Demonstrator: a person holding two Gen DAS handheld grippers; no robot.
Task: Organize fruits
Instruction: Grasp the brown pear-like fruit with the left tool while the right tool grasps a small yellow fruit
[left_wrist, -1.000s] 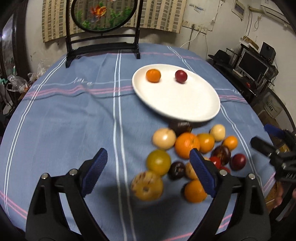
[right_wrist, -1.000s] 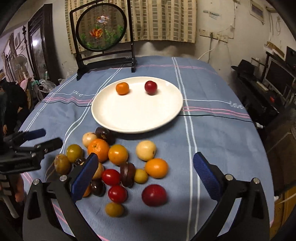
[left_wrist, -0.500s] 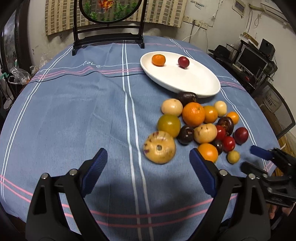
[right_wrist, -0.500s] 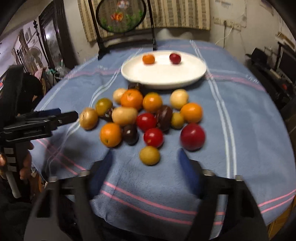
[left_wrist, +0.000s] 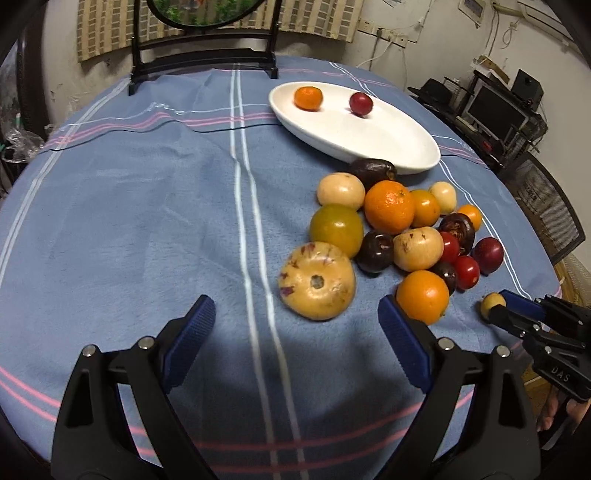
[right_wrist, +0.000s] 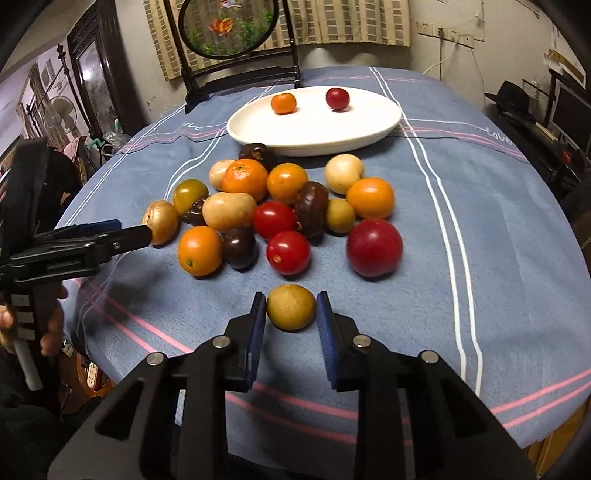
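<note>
Left wrist view: our left hand-held gripper gapes wide and empty above the blue striped table, the big speckled tan fruit just ahead. A white plate behind the pile holds a small orange and a red fruit. Right wrist view: our right hand-held gripper pinches a small olive-yellow fruit, nearest of the pile. The table's near edge is hidden by its frame.
</note>
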